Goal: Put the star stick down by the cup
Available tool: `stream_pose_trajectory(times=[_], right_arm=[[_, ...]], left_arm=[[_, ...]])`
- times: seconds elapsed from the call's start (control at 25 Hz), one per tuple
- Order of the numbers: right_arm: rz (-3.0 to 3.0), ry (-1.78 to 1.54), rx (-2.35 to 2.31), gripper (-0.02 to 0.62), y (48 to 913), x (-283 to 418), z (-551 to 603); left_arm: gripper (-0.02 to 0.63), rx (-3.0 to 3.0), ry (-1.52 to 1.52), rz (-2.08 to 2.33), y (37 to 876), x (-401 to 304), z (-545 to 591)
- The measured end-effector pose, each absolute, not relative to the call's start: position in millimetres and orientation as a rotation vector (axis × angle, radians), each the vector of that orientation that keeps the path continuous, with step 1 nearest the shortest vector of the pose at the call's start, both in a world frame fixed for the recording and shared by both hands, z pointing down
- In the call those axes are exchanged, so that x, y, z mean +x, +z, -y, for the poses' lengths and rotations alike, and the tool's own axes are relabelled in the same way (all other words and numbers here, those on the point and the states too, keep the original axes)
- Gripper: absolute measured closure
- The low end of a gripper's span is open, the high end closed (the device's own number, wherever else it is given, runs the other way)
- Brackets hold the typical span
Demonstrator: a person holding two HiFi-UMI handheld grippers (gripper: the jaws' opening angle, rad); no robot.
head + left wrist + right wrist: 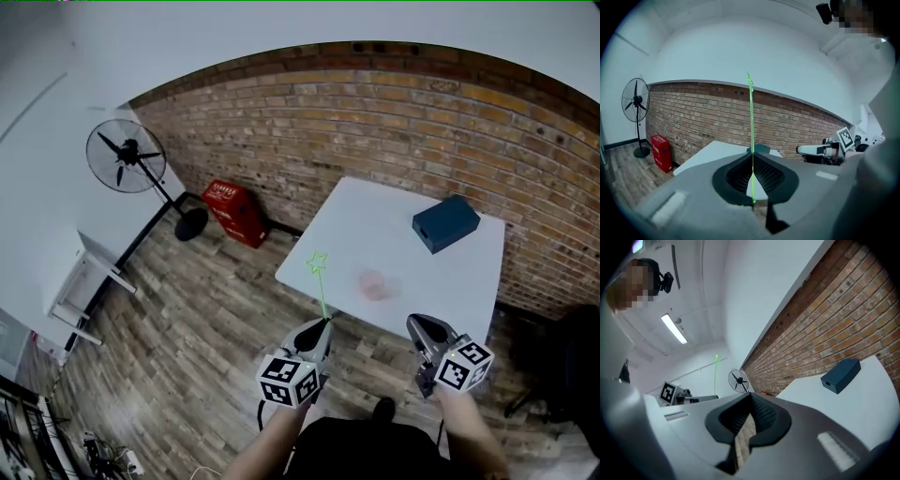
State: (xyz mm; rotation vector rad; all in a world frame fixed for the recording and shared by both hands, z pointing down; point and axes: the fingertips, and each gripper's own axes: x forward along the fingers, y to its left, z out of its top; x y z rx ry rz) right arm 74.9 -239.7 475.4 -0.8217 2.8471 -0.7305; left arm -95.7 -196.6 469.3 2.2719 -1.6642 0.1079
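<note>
A thin green star stick [321, 286] stands nearly upright in my left gripper [324, 323], its star tip over the near left edge of the white table [441, 281]. In the left gripper view the jaws are shut on the stick [751, 122], which rises straight from my left gripper [753, 152]. A pale pink see-through cup [374, 284] sits on the table just right of the stick. My right gripper [418, 324] hovers at the table's near edge, right of the cup, and my right gripper [750, 394] is shut on nothing. Neither gripper view shows the cup.
A dark blue box [445, 223] lies at the table's far right, also visible as the blue box [841, 375]. A standing fan [127, 155] and a red crate [234, 212] are on the wood floor by the brick wall, left of the table.
</note>
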Motion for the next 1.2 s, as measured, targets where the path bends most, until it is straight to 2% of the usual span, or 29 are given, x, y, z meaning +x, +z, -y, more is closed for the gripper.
stream_pose_trajectory(times=[0.64,1.2], right_arm=[[-2.869,-0.777,-0.922,0.597,486.7,33.0,319.8],[-2.828,-0.837,-1.066,0.596,514.6,17.9,341.2]], left_arm=[[0.597,2.337,0.034,1.517,472.5,-118.3,316.6],[0.597,2.463,0.030,1.293,488.0,-91.9,362.0]])
